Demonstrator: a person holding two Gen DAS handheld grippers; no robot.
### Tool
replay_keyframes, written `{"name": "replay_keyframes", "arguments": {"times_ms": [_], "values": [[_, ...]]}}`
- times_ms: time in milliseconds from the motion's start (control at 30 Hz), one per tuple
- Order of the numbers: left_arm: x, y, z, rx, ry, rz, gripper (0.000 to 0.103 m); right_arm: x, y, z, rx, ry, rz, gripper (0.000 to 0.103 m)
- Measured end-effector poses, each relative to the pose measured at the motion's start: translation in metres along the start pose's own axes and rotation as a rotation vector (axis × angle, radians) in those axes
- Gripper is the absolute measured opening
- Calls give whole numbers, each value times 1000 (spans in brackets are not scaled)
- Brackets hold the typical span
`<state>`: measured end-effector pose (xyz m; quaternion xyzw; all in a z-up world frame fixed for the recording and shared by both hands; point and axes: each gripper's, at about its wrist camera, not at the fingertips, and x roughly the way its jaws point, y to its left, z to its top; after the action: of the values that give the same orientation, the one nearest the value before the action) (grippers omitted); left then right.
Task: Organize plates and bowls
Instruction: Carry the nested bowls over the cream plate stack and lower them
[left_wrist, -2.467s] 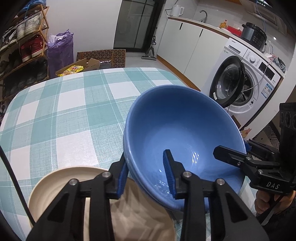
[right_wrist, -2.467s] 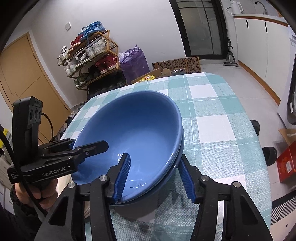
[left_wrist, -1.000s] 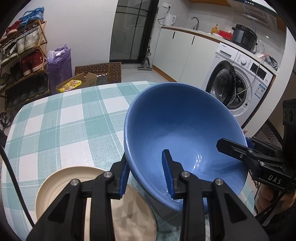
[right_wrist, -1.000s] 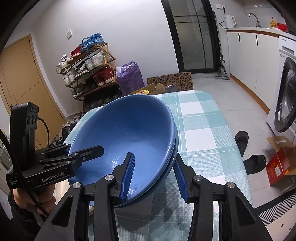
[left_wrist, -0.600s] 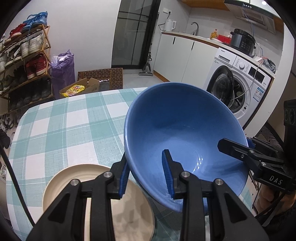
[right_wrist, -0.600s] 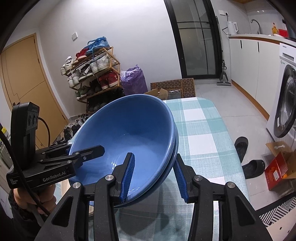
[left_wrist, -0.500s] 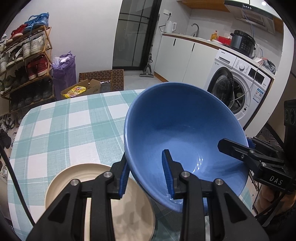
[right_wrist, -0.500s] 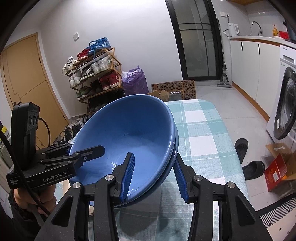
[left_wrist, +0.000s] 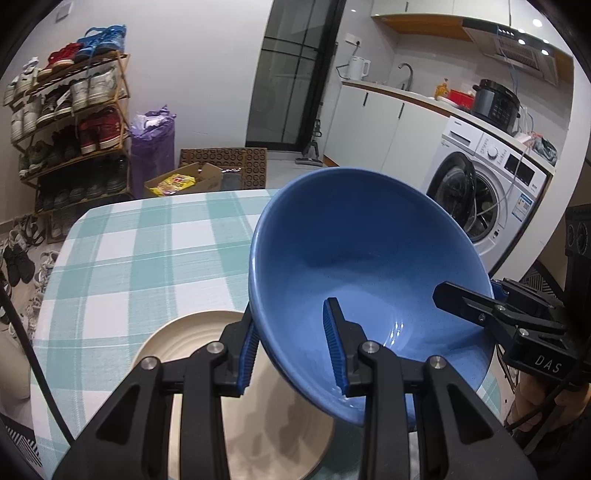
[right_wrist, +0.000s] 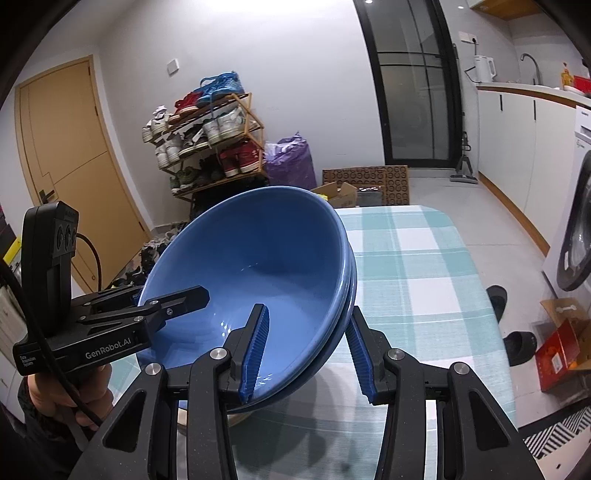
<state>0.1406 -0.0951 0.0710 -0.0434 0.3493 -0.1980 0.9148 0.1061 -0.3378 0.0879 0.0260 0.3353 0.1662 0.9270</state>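
**Holding blue bowl stack w/ both grippers, above table**

Left gripper (left_wrist: 291, 345) was clamped on the near-left rim of the blue bowls (left_wrist: 365, 258): one pad outside the wall, the other inside. Right gripper (right_wrist: 308, 349) was clamped on the opposite rim the same way, inner pad inside the bowl, outer pad against the outside wall. Neither set of tongs was open; both pinched the rim.

Right wrist view showed a double edge on the bowls (right_wrist: 258, 266), so two bowls nested, one inside the other. Stack was tilted, mouth facing the cams, and lifted off the table (left_wrist: 147, 251); no contact w/ the teal/white check cloth visible.

Beige plate (left_wrist: 184, 339) sat on the table below and left of the bowls, partly hidden behind the left gripper's fingers. In right wrist view only a sliver of the beige plate (right_wrist: 236, 419) showed under the stack. Couldn't tell how much gap between bowls and plate.

Each cam saw the other gripper across the bowl: right gripper (left_wrist: 465, 295) at the right of left view, left gripper (right_wrist: 173, 295) at the left of right view.

Bkgd: shoe rack (right_wrist: 207, 140), washing machine (left_wrist: 487, 184), wooden door (right_wrist: 70, 147).
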Motion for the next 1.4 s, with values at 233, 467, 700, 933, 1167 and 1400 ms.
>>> {"name": "replay_keyframes", "arguments": {"times_ms": [233,467,700,933,1167,1400], "values": [[-14,20,-9,-34,-18,31,32,9,27,0,-29,14,35,43],[-21,41,-18,-73,-24,63,32,23,47,-2,-52,35,65,43],[-22,63,-27,-115,-24,95,32,41,65,-4,-73,57,91,43],[-19,79,-35,-146,-15,121,32,63,79,-7,-84,88,112,43],[-10,91,-42,-172,4,127,32,81,82,-12,-81,114,124,43],[-2,97,-44,-189,18,137,32,96,79,-15,-73,139,132,43]]}}
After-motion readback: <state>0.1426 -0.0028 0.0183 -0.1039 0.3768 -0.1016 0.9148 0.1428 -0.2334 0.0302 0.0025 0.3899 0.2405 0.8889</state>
